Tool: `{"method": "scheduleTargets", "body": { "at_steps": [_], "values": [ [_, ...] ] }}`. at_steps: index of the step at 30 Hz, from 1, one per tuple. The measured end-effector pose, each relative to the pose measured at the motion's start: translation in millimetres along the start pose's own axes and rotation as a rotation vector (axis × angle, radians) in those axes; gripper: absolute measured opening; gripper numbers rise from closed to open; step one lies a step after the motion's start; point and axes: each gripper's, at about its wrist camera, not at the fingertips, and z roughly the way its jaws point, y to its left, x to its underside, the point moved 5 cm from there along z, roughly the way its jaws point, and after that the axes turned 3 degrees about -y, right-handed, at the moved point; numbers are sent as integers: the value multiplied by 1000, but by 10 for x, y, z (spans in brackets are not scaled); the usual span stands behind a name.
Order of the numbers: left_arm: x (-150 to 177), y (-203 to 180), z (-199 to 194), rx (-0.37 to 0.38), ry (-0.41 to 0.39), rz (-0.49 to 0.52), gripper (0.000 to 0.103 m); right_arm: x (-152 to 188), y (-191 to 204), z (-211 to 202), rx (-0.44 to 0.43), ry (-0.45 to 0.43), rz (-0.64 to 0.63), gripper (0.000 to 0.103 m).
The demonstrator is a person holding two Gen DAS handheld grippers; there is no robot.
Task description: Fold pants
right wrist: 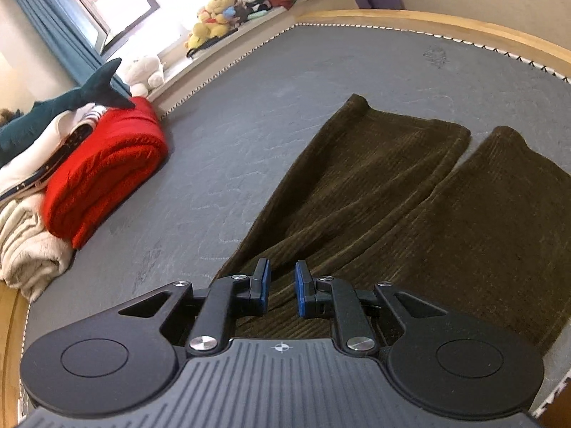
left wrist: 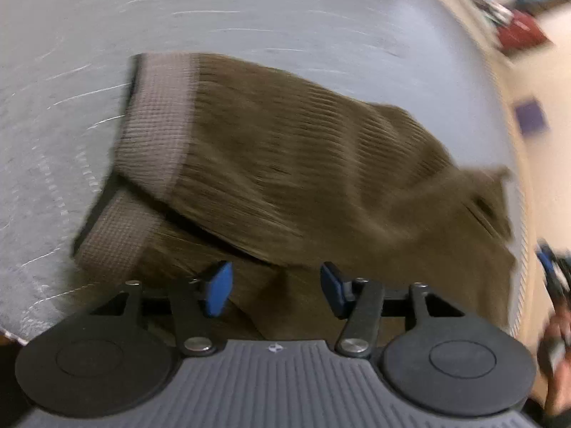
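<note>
Pants (right wrist: 410, 207): brown corduroy, legs spread apart on grey mattress (right wrist: 249, 114); waistband (left wrist: 157, 125) apparently doubled over, view blurred. Left gripper (left wrist: 274, 289) wide open, empty. Right gripper (right wrist: 282, 287) narrowly parted, empty, over a leg.

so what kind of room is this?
Likely a bedroom: brown pants lie on a grey mattress in a wooden frame, with plush toys on the windowsill and folded blankets nearby.

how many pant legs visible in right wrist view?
2. One leg runs up the middle of the grey mattress; the other leg lies beside it on the right, partly cut off by the frame edge.
</note>
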Motion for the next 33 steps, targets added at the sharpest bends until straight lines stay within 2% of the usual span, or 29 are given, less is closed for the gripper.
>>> {"method": "scheduleTargets", "body": {
  "at_steps": [4, 8, 10, 12, 14, 16, 19, 21, 23, 26, 33],
  "values": [
    [-197, 121, 53, -39, -52, -127, 61, -17, -69, 107, -16, 6, 59, 17],
    [-312, 39, 67, -52, -91, -114, 58, -81, -86, 213, -22, -16, 63, 17],
    [-329, 9, 97, -89, -97, -88, 42, -90, -87, 293, -45, -22, 78, 18],
    [-335, -8, 123, -129, -113, -71, 22, -57, -91, 409, -60, -34, 56, 18],
    [-379, -55, 131, -148, -133, -62, 18, 8, -111, 584, -41, -7, 61, 18],
    [-382, -80, 124, -165, -147, -38, 18, -16, -84, 757, -48, 9, 95, 18],
    [-394, -109, 99, -193, -142, 3, 17, -51, 27, 971, -28, -6, 48, 18],
    [-404, -164, 133, -210, -133, 12, 17, -50, 73, 1138, -21, 19, 55, 19],
    [-412, -194, 162, -223, -129, 24, 17, -62, 125, 1282, -41, 32, 85, 26],
    [-423, -183, 199, -234, -123, 28, 17, -106, 212, 1499, -13, 38, 59, 40],
    [-447, -218, 247, -239, -124, 41, 17, -198, 256, 1915, 32, 52, 105, 44]
  ]
}}
